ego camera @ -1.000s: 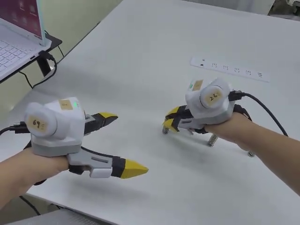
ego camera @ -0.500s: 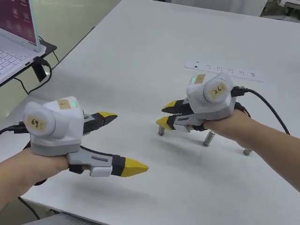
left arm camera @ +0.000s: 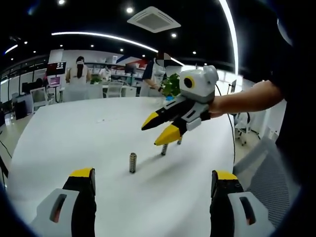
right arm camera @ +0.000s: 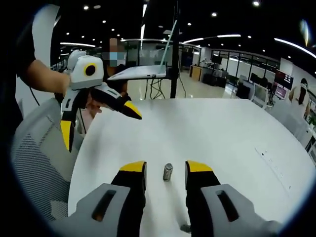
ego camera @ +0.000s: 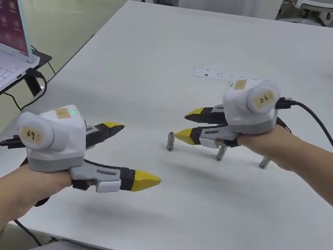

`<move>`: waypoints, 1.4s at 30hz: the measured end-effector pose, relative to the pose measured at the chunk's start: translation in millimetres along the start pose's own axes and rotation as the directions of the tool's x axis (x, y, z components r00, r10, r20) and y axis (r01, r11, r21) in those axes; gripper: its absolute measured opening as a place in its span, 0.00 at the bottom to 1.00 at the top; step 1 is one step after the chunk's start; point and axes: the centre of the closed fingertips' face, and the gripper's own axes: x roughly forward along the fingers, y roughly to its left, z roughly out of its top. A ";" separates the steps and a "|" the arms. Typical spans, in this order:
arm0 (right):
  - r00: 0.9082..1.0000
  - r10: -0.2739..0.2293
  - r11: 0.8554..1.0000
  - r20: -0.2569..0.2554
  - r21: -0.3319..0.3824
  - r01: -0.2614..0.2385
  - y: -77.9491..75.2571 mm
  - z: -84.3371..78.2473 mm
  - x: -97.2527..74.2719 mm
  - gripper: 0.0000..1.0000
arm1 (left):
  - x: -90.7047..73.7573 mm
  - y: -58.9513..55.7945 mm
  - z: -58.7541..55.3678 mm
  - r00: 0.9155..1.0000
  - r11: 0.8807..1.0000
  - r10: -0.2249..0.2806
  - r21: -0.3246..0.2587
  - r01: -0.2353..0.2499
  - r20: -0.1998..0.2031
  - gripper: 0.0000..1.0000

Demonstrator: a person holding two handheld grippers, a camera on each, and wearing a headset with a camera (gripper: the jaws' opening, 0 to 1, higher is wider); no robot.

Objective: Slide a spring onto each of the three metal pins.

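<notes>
1. We hold the left gripper (ego camera: 129,153) low over the near left part of the desk (ego camera: 156,57). Its two yellow-tipped jaws are spread wide, with nothing between them.
2. We hold the right gripper (ego camera: 188,124) over the middle of the desk, pointing toward the left one. Its jaws stand apart by a narrower gap and carry nothing.
3. Three springs stand upright on the desk in a loose row.
4. The first spring (ego camera: 170,141) is just beside the right gripper's lower tip and clear of it. In the right gripper view it appears in the gap between the two tips, a little beyond them.
5. The second spring (ego camera: 222,152) stands under the right gripper's body, and the third spring (ego camera: 265,162) is further to the right.
6. We cannot tell whether a pin runs inside any of the springs; they are too small.
7. A white power strip (ego camera: 223,76) lies further back on the desk, well apart from the springs.
8. A laptop (ego camera: 10,31) sits beyond the desk's left edge.
</notes>
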 end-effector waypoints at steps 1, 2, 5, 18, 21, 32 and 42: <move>1.000 -0.002 1.000 0.005 0.008 0.002 1.3 -1.0 -3.1 0.30 | 0.8 -1.2 1.4 1.000 1.000 0.000 -0.001 0.000 0.004 0.95; 1.000 -0.005 1.000 0.009 0.013 0.005 2.1 -1.7 -5.2 0.31 | 1.5 -1.9 1.9 1.000 1.000 0.000 0.001 0.000 0.004 0.95; 0.999 -0.011 0.999 0.034 0.031 0.010 5.1 -2.6 -13.0 0.32 | 3.8 -5.4 2.9 1.000 1.000 -0.006 0.005 0.006 0.000 0.95; 0.991 -0.058 0.990 0.123 0.137 0.041 13.6 -15.7 -51.3 0.44 | 12.6 -18.4 7.4 0.999 0.999 -0.033 0.019 0.033 0.002 0.95; 0.986 -0.082 0.981 0.143 0.186 0.055 15.0 -22.5 -59.5 0.48 | 14.0 -21.0 6.4 0.999 0.999 -0.044 0.020 0.044 -0.001 0.96; 0.974 -0.143 0.958 0.175 0.270 0.092 25.3 -56.1 -95.4 0.62 | 17.0 -23.8 3.9 0.999 0.998 -0.052 0.016 0.052 -0.015 0.97; 0.962 -0.233 0.936 0.145 0.301 0.181 20.4 -81.7 -132.4 0.67 | 14.0 -22.2 2.7 0.999 0.999 -0.045 0.018 0.045 -0.025 0.98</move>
